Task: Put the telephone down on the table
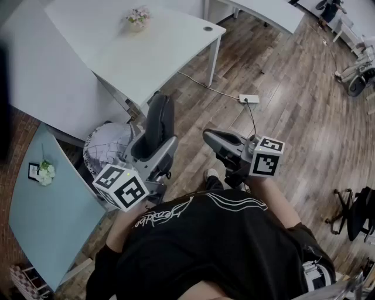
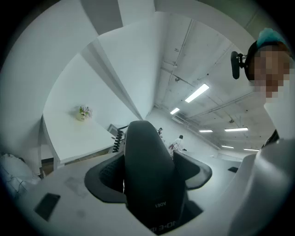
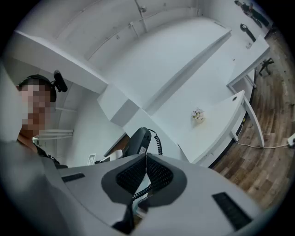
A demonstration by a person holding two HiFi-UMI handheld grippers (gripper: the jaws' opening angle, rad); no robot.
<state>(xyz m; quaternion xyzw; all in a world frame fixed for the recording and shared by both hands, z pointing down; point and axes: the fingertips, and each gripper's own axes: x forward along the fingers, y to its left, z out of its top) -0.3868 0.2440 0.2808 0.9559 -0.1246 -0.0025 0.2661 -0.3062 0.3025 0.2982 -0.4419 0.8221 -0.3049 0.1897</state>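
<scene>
A black telephone handset (image 1: 159,120) stands upright between the jaws of my left gripper (image 1: 153,147), held over the wooden floor near the white table (image 1: 146,53). In the left gripper view the handset (image 2: 150,184) fills the gap of my left gripper (image 2: 148,171), and both pads lie against its sides. My right gripper (image 1: 218,140) is a little to the right, apart from the handset, with its jaws shut. From the right gripper view the handset (image 3: 138,142) and its coiled cord (image 3: 158,144) show beyond the closed tips of my right gripper (image 3: 146,157).
A small flower pot (image 1: 137,17) stands on the white table. A pale blue table (image 1: 41,217) with a small flower bunch (image 1: 45,172) is at the left, a wire basket (image 1: 101,147) beside it. A power strip (image 1: 249,98) lies on the floor; a dark chair (image 1: 354,214) stands at the right.
</scene>
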